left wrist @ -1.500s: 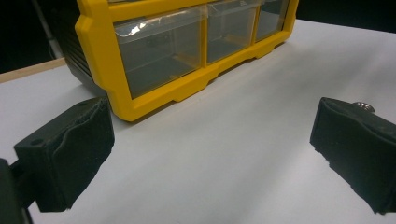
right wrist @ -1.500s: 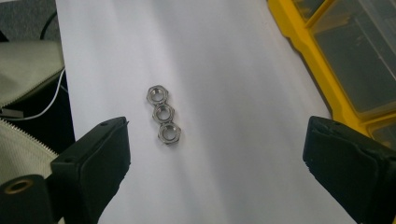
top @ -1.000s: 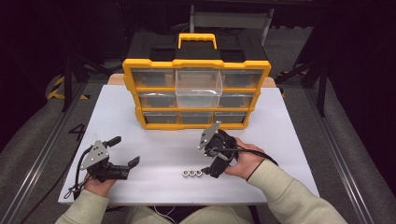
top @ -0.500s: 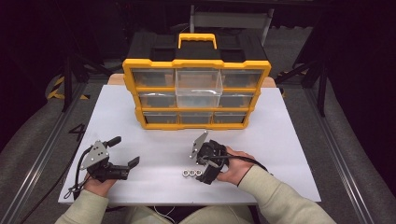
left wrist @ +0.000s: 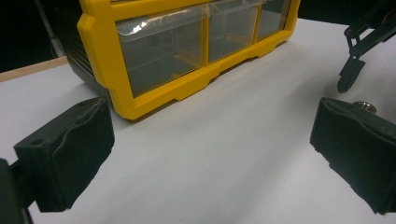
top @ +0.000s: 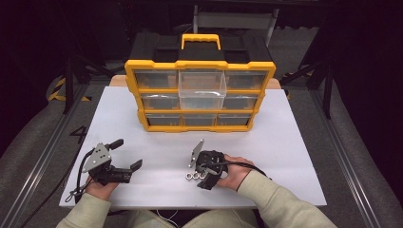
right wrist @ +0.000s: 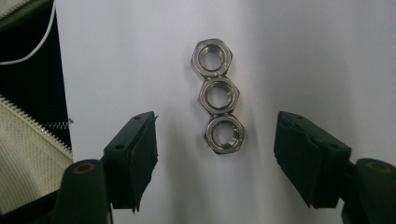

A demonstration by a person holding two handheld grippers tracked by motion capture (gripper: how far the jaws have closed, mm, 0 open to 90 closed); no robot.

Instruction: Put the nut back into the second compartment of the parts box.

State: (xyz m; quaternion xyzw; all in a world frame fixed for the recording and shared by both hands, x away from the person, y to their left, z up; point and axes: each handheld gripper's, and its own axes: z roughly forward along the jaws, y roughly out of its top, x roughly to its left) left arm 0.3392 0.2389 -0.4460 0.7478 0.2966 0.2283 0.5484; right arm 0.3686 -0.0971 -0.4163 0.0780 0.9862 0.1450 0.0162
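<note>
Three steel hex nuts (right wrist: 218, 97) lie touching in a short row on the white table (top: 266, 142), near its front edge (top: 194, 176). My right gripper (top: 198, 178) points down over them; in the right gripper view its jaws (right wrist: 215, 135) straddle the nearest nut without touching it. These jaws have just been closing and still stand apart. My left gripper (top: 127, 153) rests at the front left, open and holding nothing (left wrist: 212, 154). One nut (left wrist: 365, 106) peeks over its right pad.
A yellow organizer (top: 199, 90) with clear drawers stands at the back of the table, its top middle drawer (top: 202, 85) pulled out. In the left gripper view its bottom drawers (left wrist: 159, 56) are close ahead. Black cables trail from both grippers.
My right gripper has come down and to the left over the row of nuts, and its jaws have narrowed around them. The left gripper has kept still.
</note>
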